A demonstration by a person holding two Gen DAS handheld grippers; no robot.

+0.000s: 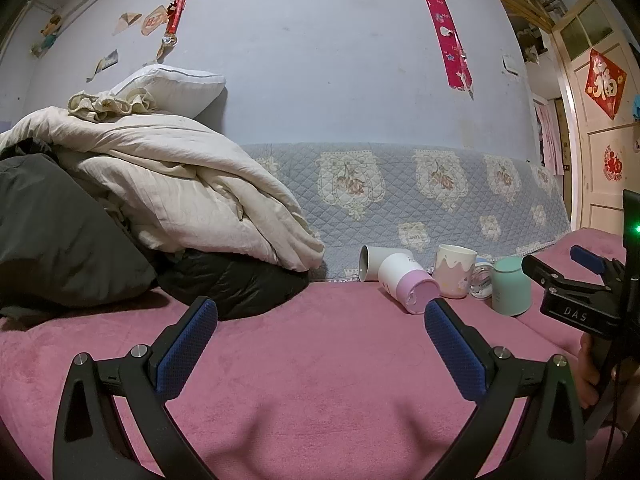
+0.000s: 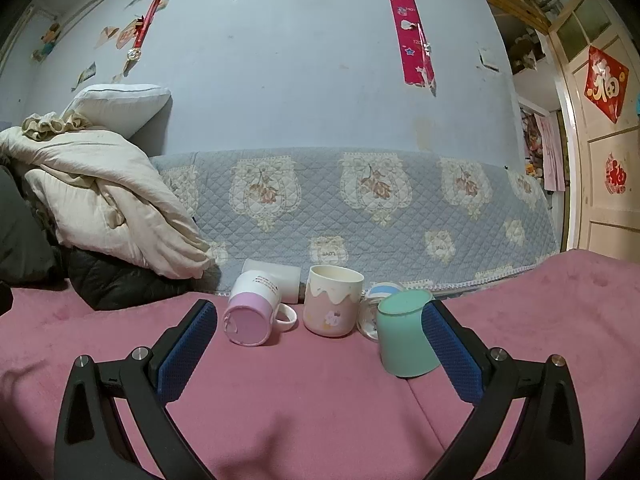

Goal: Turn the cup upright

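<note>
Left tongs (image 1: 320, 320): spread wide with nothing between them, hanging low over the pink bed (image 1: 320, 380). I judge I keep them idle to the left, out of the way of the cups.

Right tongs (image 2: 320, 320): also spread wide and empty, pointed at the row of cups. The right pad (image 2: 452, 352) covers the edge of the green cup (image 2: 404, 336), but I cannot tell whether it touches it.

Green cup: stands mouth down on the bed, base up, at the right end of the row. This is likely the cup I mean to flip, being nearest my right tongs.

Pink mug (image 2: 250, 312): lies on its side, base toward me, handle to the right. It too would need righting.

White cup (image 1: 370, 268): on its side behind the pink mug, against the quilted cover (image 2: 360, 208).

Cream cup (image 2: 332, 304): already upright, between the mug and the green cup, so it needs nothing.

Glass (image 2: 370, 316): something clear and round between cream and green; too blurred to say how it lies.

Left view only: shows my right tongs from the side and the white cup's open mouth.

Right view only: shows the mug's handle and the green cup's flat base.
</note>
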